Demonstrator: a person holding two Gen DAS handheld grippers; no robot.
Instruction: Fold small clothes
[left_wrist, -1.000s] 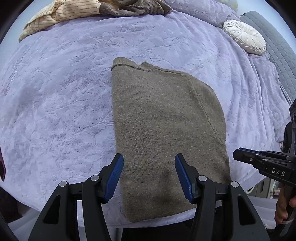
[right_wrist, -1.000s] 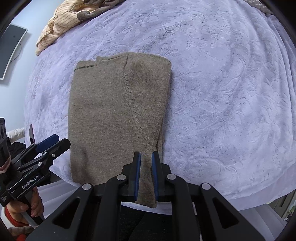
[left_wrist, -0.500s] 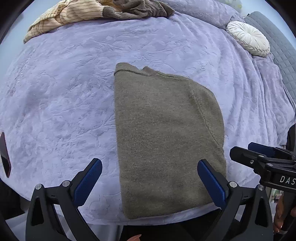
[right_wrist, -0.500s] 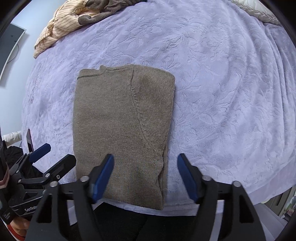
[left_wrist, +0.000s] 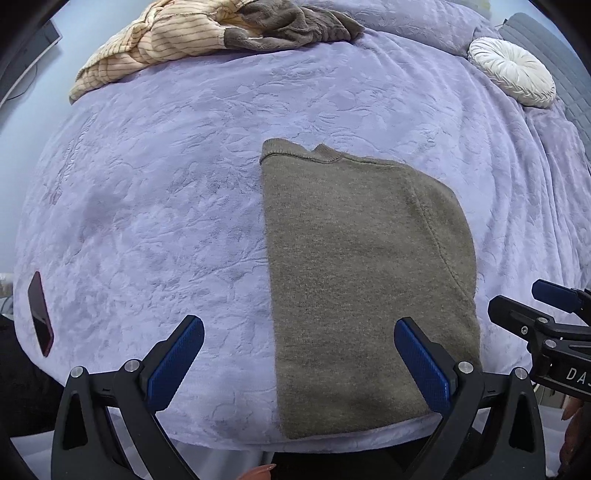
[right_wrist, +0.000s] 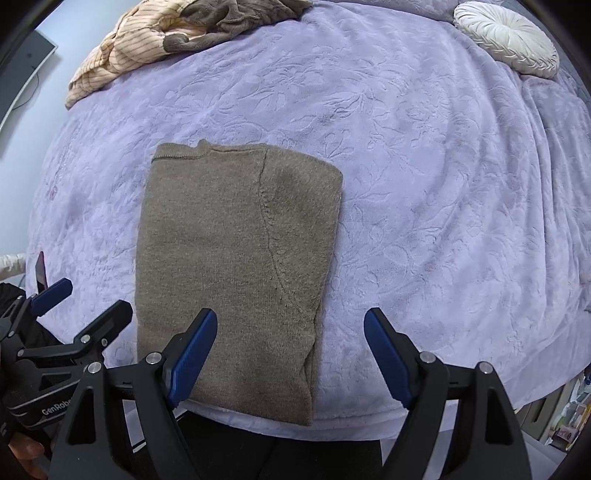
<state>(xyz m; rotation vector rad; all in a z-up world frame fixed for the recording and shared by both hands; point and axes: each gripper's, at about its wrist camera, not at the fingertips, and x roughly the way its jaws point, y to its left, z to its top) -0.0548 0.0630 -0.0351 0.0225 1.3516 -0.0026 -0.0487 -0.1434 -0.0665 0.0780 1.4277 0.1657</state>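
Observation:
An olive-brown knit sweater (left_wrist: 362, 277) lies folded into a long rectangle on the lilac bedspread (left_wrist: 166, 206), its near end at the bed's front edge. It also shows in the right wrist view (right_wrist: 236, 266). My left gripper (left_wrist: 297, 363) is open and empty, held above the sweater's near left corner. My right gripper (right_wrist: 290, 358) is open and empty, above the sweater's near right corner. Each gripper shows at the side of the other's view: the right one (left_wrist: 543, 314) and the left one (right_wrist: 70, 314).
A heap of striped cream and grey clothes (left_wrist: 192, 37) lies at the far edge of the bed. A round white cushion (left_wrist: 513, 70) sits at the far right. A dark red phone (left_wrist: 40, 317) lies at the bed's near left edge.
My right gripper, shut on the sweater's near edge a second ago, has opened and let it go. My left gripper opened wider. Both pulled back and up from the sweater.

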